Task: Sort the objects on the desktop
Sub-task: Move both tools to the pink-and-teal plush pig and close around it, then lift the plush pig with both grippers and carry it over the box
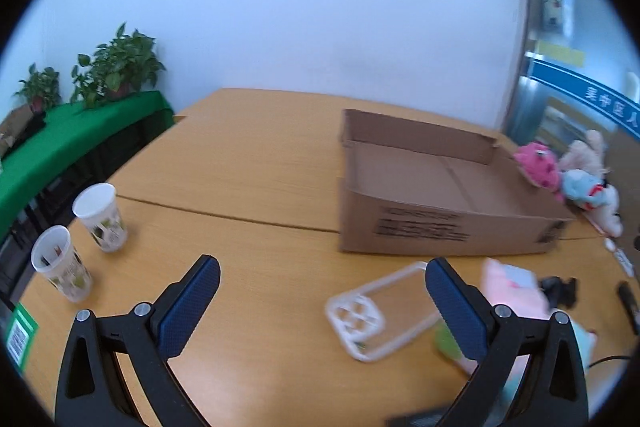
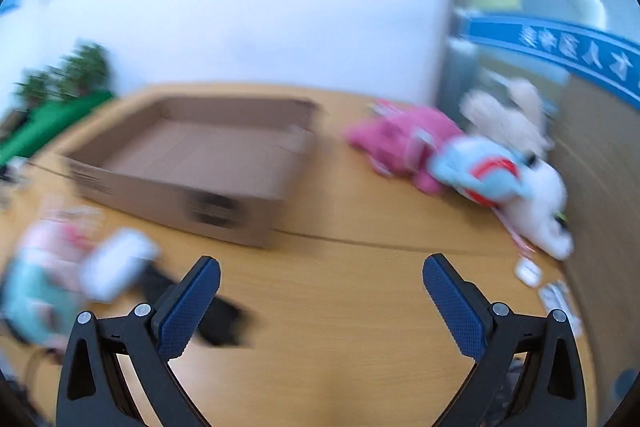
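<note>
An open, empty cardboard box (image 1: 436, 227) stands on the wooden table; it also shows in the right wrist view (image 2: 176, 203). My left gripper (image 1: 322, 271) is open and empty above the table, with a clear phone case (image 1: 380, 315) lying just inside its right finger. Pink and light-blue soft items (image 1: 512, 287) lie beyond that finger. My right gripper (image 2: 320, 269) is open and empty over bare table. Plush toys, pink (image 2: 400, 143), blue (image 2: 476, 171) and white (image 2: 540, 211), lie at the right. The right wrist view is blurred.
Two paper cups (image 1: 100, 215) (image 1: 60, 267) stand at the table's left. Potted plants (image 1: 120, 63) sit on a green-covered side table. Black items (image 2: 216, 319) and blurred pink and white things (image 2: 116, 263) lie left of the right gripper. A small white case (image 2: 528, 273) lies far right.
</note>
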`<move>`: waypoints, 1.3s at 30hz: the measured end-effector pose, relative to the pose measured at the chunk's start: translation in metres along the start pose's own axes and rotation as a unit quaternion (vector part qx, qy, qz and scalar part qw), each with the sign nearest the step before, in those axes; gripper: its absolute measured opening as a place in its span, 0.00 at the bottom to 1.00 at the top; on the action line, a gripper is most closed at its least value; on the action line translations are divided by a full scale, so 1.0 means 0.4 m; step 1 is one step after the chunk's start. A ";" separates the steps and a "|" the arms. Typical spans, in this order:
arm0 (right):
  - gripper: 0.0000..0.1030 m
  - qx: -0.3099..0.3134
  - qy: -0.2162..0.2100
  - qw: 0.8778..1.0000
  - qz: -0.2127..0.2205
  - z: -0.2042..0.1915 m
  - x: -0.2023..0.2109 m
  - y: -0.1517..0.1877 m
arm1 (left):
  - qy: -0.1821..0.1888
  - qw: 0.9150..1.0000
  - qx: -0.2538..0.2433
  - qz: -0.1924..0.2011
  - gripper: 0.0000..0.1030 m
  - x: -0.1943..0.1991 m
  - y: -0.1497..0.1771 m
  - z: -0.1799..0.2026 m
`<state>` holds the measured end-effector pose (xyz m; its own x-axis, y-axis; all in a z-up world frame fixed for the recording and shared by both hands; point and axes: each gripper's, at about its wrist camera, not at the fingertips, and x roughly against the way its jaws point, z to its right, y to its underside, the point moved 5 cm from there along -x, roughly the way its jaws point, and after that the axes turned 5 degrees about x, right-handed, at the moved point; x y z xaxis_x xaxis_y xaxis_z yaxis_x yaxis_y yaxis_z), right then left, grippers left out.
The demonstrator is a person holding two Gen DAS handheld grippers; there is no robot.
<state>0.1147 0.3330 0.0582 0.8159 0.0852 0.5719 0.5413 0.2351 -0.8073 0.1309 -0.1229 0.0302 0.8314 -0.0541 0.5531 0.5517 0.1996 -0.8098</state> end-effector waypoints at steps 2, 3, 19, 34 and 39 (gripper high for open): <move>1.00 0.000 -0.058 0.998 0.018 -0.087 0.039 -0.023 | 0.033 0.999 -0.010 -0.016 1.00 0.004 0.009 0.057; 1.00 0.002 -0.097 0.995 0.022 -0.139 0.052 -0.036 | 0.054 0.998 -0.010 -0.030 1.00 0.001 0.017 0.083; 0.97 0.027 -0.283 0.950 -0.131 -0.615 -0.110 0.135 | 0.209 0.941 0.044 -0.261 0.95 -0.173 0.193 0.283; 0.86 0.063 -0.271 0.947 -0.162 -0.643 -0.083 0.221 | 0.246 0.930 0.042 -0.270 0.71 -0.164 0.200 0.307; 0.74 0.061 -0.274 0.951 -0.133 -0.634 -0.020 0.189 | 0.265 0.937 0.035 -0.227 0.69 -0.107 0.125 0.320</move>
<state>0.2006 0.1046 -0.0446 0.4077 0.4905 0.7702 0.6581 0.4268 -0.6202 0.1144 0.0145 -0.0088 0.4395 -0.6226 0.6475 0.8657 0.1013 -0.4902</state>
